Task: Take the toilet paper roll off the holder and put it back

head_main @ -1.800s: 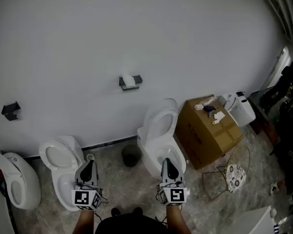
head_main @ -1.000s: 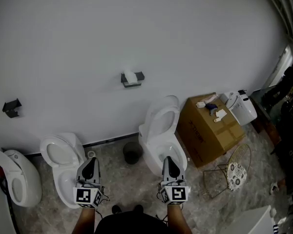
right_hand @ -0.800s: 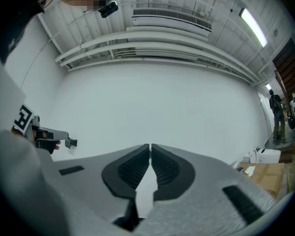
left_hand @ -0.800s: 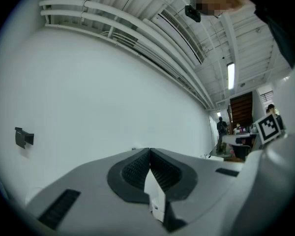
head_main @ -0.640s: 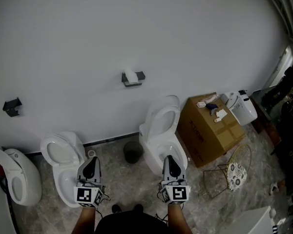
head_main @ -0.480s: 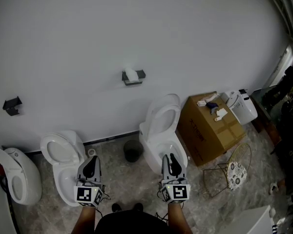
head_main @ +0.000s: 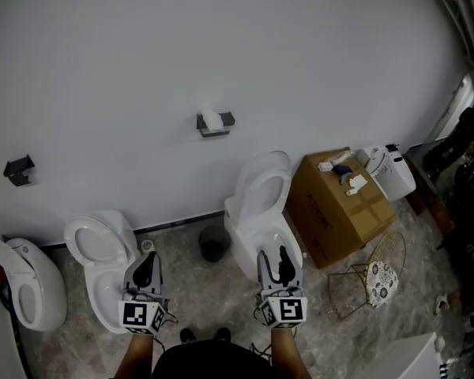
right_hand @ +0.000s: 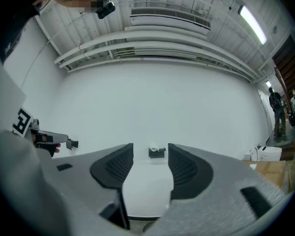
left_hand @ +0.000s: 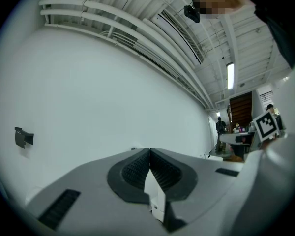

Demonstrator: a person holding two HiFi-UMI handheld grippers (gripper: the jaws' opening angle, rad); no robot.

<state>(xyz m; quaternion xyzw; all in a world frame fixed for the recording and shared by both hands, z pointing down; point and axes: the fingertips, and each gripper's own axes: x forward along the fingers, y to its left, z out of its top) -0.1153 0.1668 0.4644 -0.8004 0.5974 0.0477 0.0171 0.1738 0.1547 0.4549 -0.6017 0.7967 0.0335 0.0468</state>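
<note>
Toilet paper roll [head_main: 212, 120], far from left claw [head_main: 147, 260]

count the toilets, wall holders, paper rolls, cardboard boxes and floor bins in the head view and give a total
toilets: 3
wall holders: 2
paper roll: 1
cardboard box: 1
bin: 1
total: 8
</note>
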